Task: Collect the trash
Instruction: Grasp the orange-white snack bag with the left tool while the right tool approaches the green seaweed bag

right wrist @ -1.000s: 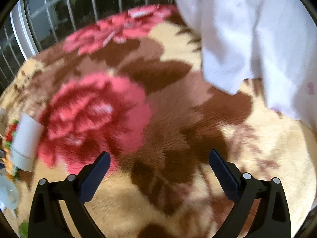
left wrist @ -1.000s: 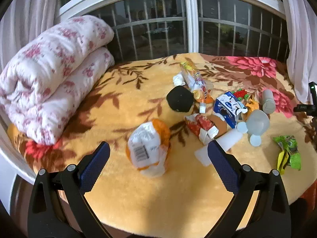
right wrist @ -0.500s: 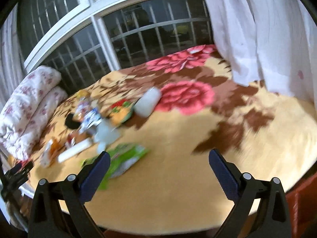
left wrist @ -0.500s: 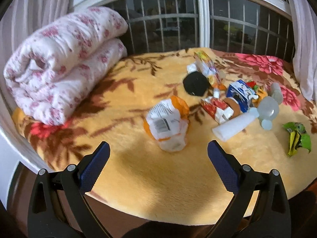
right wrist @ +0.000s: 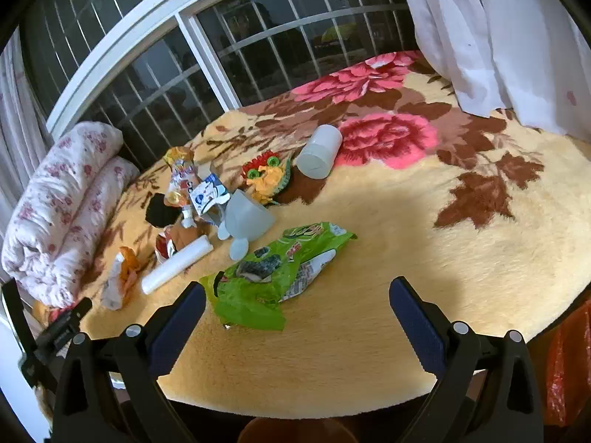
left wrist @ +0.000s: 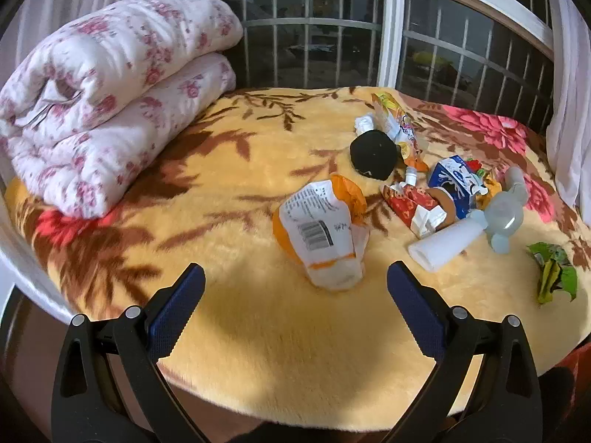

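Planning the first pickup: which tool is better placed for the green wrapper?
Right. The green wrapper lies just ahead of the open right tool; from the left tool it sits far off to the side.

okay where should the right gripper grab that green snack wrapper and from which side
Probably the crumpled near end of the green snack wrapper, coming from above with the open right gripper. It lies flat on the blanket, so only that raised fold gives the fingers something to pinch.
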Available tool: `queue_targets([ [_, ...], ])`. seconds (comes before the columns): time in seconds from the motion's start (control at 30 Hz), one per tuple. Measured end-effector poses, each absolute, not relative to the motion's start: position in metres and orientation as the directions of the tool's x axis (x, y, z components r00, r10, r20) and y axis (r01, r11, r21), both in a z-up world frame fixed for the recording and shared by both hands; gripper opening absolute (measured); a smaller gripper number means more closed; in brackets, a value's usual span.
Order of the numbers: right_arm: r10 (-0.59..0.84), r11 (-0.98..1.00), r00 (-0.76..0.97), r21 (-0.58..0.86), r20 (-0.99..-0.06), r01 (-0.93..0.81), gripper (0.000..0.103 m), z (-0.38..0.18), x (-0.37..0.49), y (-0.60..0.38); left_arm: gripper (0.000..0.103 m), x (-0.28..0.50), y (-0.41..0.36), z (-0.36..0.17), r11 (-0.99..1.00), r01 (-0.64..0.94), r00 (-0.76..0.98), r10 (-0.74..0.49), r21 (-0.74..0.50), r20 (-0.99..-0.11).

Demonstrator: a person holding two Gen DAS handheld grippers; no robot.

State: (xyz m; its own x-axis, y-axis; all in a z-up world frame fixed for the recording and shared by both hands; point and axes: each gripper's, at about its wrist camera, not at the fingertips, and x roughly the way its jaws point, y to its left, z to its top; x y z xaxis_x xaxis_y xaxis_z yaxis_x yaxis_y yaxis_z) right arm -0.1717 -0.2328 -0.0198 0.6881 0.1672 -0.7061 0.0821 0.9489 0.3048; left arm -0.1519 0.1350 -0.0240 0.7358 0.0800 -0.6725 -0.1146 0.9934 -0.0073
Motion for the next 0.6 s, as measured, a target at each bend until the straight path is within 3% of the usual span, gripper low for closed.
queue_targets([
  [0.43, 0.106, 0.966, 0.667, 0.234, -0.738, 0.105, 0.098, -0.027, -0.159, -0.194, 0.096, -0.057, 0.137, -0.064, 0.991, -0.069, 0.629, -0.043, -0.111, -0.776],
  [0.47, 0.076, 0.975, 0.668, 0.196, -0.740, 0.106, 0.098, -0.026, -0.158, -0.186, 0.090, -0.049, 0.139, -0.071, 0.990, -0.082, 0.609, -0.040, -0.113, -0.792],
  [0.5, 0.076, 0.975, 0.668, 0.196, -0.740, 0.106, 0.098, -0.026, -0.158, -0.186, 0.077, -0.042, 0.142, -0.079, 0.988, -0.093, 0.591, -0.045, -0.123, -0.806],
  [0.53, 0.060, 0.978, 0.667, 0.176, -0.742, 0.108, 0.098, -0.027, -0.157, -0.182, 0.075, -0.037, 0.143, -0.084, 0.988, -0.102, 0.587, -0.035, -0.116, -0.809],
  [0.57, 0.044, 0.982, 0.664, 0.155, -0.747, 0.110, 0.098, -0.028, -0.156, -0.179, 0.063, -0.038, 0.143, -0.083, 0.989, -0.091, 0.604, -0.042, -0.120, -0.796],
  [0.6, 0.034, 0.983, 0.660, 0.144, -0.750, 0.113, 0.098, -0.029, -0.154, -0.178, 0.040, -0.040, 0.142, -0.081, 0.988, -0.066, 0.620, -0.068, -0.138, -0.781],
])
